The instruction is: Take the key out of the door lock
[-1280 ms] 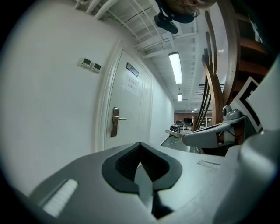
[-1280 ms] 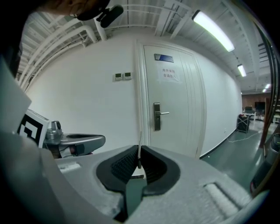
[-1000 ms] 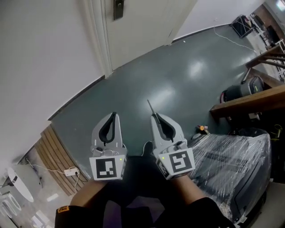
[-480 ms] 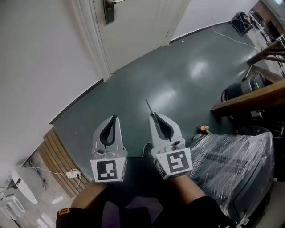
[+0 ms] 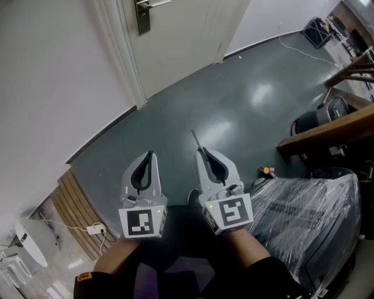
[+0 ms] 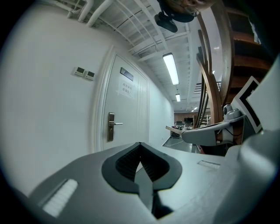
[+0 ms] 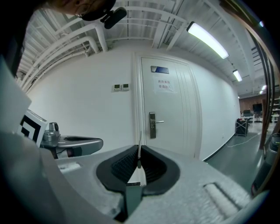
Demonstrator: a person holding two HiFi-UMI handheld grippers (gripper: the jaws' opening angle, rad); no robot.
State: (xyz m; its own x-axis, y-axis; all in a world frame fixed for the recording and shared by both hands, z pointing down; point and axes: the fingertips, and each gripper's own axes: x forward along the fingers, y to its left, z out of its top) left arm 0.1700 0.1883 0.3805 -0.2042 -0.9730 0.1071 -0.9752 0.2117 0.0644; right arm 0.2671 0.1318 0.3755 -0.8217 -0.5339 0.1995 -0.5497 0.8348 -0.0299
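A white door (image 5: 175, 41) with a dark lock plate (image 5: 143, 17) and lever handle stands far ahead at the top of the head view. My right gripper (image 5: 203, 152) is shut on a thin metal key (image 5: 196, 140) whose blade pokes out past the tips. In the right gripper view the key (image 7: 139, 151) stands upright between the pads, well short of the lock plate (image 7: 152, 125). My left gripper (image 5: 149, 155) hangs beside it, shut with nothing held. The left gripper view shows the closed pads (image 6: 133, 159) and the lock plate (image 6: 111, 127) far off.
Grey-green floor (image 5: 193, 105) lies between me and the door. A plastic-wrapped bulky object (image 5: 310, 216) and a wooden stair rail (image 5: 327, 131) are on the right. Wooden slats (image 5: 73, 207) and a power strip (image 5: 93, 226) with a cable sit by the left wall.
The head view has tilted up a little, showing more of the lock plate and handle. Both grippers keep their places and the key stays in the right one.
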